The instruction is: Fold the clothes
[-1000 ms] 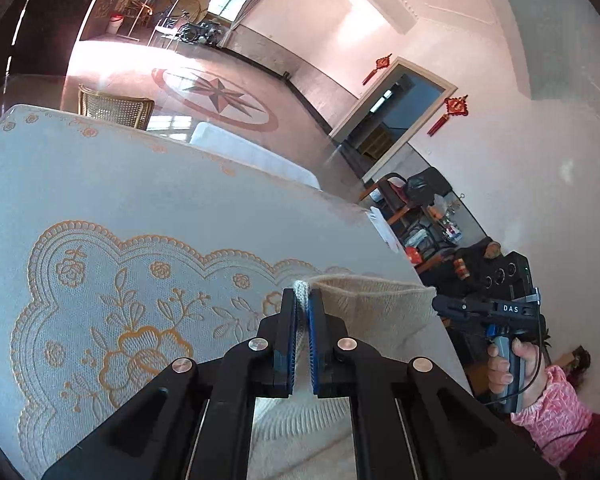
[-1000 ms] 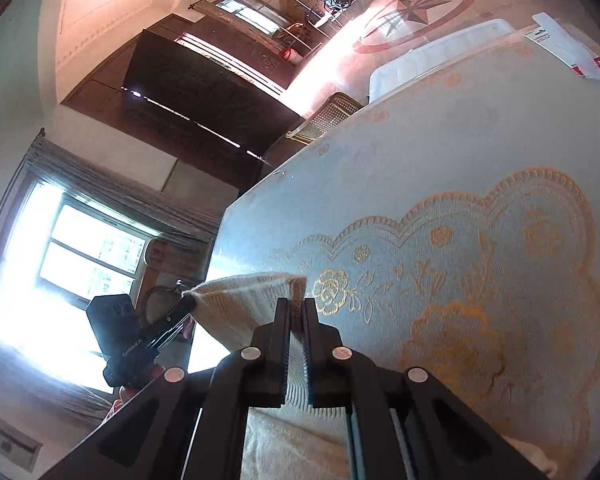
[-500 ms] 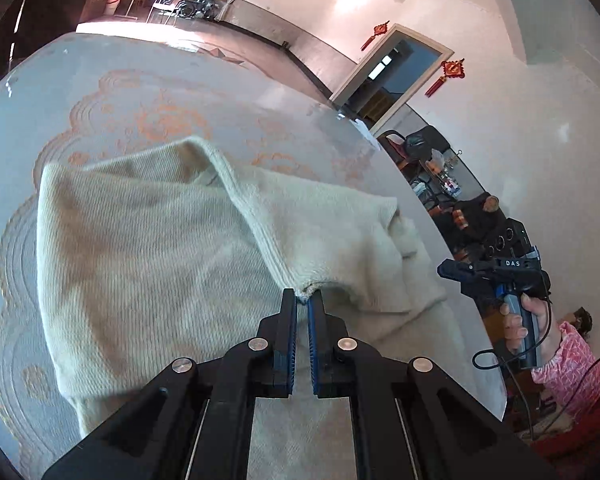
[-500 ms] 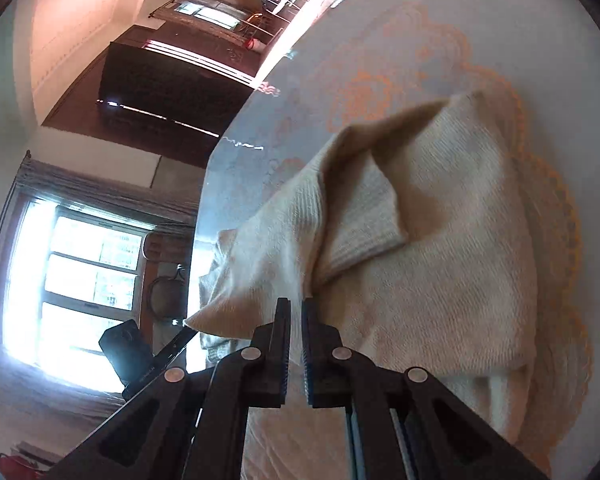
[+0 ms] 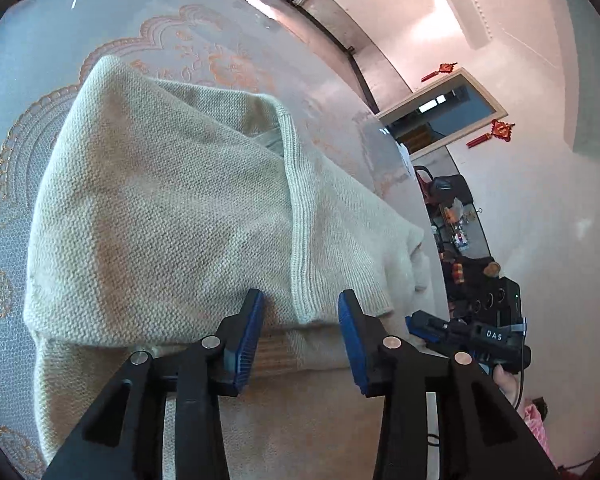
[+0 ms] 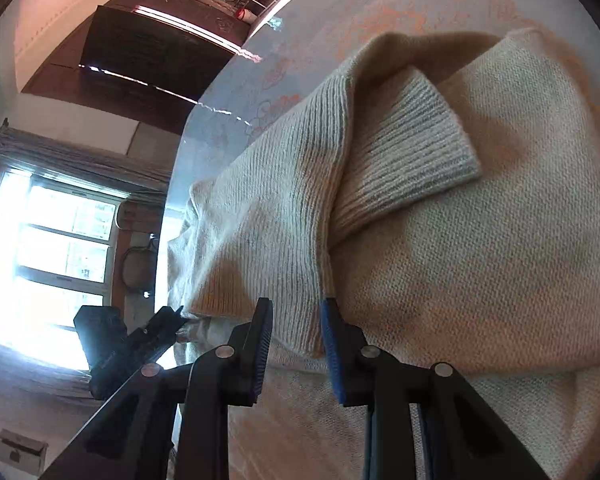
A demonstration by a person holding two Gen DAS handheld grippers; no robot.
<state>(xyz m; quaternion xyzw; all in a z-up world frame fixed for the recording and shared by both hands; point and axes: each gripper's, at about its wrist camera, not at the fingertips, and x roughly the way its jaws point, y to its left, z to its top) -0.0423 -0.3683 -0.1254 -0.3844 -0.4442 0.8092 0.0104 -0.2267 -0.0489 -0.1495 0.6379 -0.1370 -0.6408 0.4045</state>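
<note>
Both the left gripper (image 5: 300,320) and right gripper (image 6: 296,328) stand wide, holding nothing. Just ahead lies the folded cream knitted sweater (image 5: 172,208). A snagged ribbed hem (image 5: 296,216) might, I'd say, undo the fold.

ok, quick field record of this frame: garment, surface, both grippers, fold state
garment: cream knit sweater, ribbed edge lying across the top layer
surface: pale blue tablecloth with orange lace-style floral pattern
left gripper: open, blue pads either side of the ribbed edge, gripping nothing
right gripper: open, over the sweater's near folded edge, gripping nothing
cuff: ribbed sleeve cuff lying on top of the body
fold state: upper layer laid over lower layer, both corners let go
</note>
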